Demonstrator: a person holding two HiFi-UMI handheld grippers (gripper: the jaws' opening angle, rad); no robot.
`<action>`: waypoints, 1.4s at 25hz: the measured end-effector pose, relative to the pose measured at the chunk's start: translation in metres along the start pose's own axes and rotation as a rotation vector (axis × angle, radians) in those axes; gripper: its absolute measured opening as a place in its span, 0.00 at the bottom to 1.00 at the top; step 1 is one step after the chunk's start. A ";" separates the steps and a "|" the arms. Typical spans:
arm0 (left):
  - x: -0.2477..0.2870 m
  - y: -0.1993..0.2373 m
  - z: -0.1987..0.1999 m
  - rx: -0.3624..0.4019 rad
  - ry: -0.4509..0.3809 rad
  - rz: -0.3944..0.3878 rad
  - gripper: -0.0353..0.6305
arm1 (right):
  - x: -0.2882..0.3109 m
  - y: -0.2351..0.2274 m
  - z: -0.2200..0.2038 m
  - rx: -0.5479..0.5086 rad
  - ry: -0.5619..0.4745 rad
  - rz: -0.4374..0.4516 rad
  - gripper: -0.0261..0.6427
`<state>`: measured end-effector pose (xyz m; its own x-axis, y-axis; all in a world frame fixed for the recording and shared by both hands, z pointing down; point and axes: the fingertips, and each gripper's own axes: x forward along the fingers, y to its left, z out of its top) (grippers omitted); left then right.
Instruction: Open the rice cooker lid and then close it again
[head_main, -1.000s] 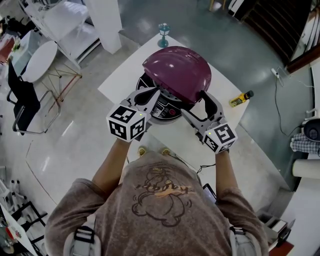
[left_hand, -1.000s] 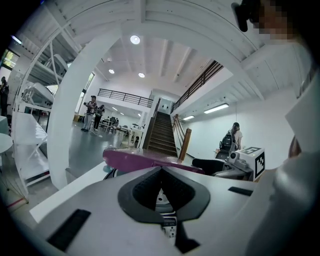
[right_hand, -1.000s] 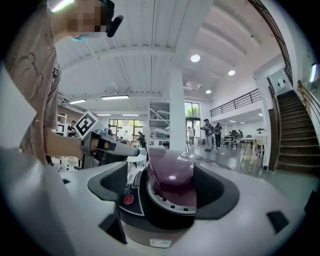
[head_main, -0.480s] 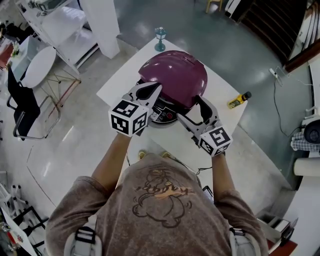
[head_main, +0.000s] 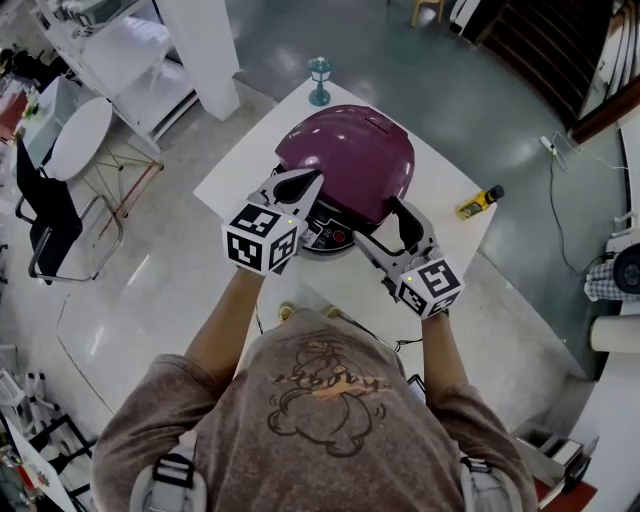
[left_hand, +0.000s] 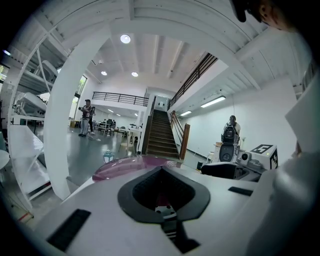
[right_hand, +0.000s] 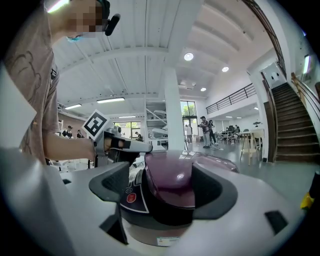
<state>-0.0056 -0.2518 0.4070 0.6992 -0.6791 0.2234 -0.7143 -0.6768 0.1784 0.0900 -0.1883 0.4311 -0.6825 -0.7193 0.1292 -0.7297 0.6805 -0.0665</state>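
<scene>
White surface (head_main: 245, 150) in my head view carries the rice cooker (head_main: 330, 235), lid (head_main: 345, 155) down; left gripper view: my left hand-held gripper (left_hand: 161, 170) pinched shut, empty; right gripper view: my right hand-held gripper (right_hand: 165, 187) wide around the glossy lid front, where a skewed squeeze could skid off.

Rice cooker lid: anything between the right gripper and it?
Nothing visible. The rice cooker lid has its front edge between the open fingers of the right gripper; the left gripper is at the lid's left front, outside that gap.

Right hand-held gripper (right_hand: 161, 190), jaws apart but just closing, straddles the rice cooker lid (right_hand: 175, 172).
</scene>
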 end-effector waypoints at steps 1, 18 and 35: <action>0.000 0.000 -0.002 0.002 0.005 -0.001 0.08 | 0.000 0.000 -0.001 0.010 -0.001 -0.002 0.60; 0.002 0.007 -0.036 -0.041 0.095 -0.001 0.08 | 0.004 0.002 -0.024 0.069 0.047 -0.013 0.56; 0.008 0.006 -0.050 0.035 0.224 -0.017 0.08 | 0.006 0.002 -0.034 0.062 0.093 0.001 0.56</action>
<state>-0.0059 -0.2468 0.4574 0.6842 -0.5900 0.4287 -0.6982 -0.6998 0.1511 0.0856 -0.1869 0.4656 -0.6784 -0.7008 0.2206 -0.7324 0.6688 -0.1276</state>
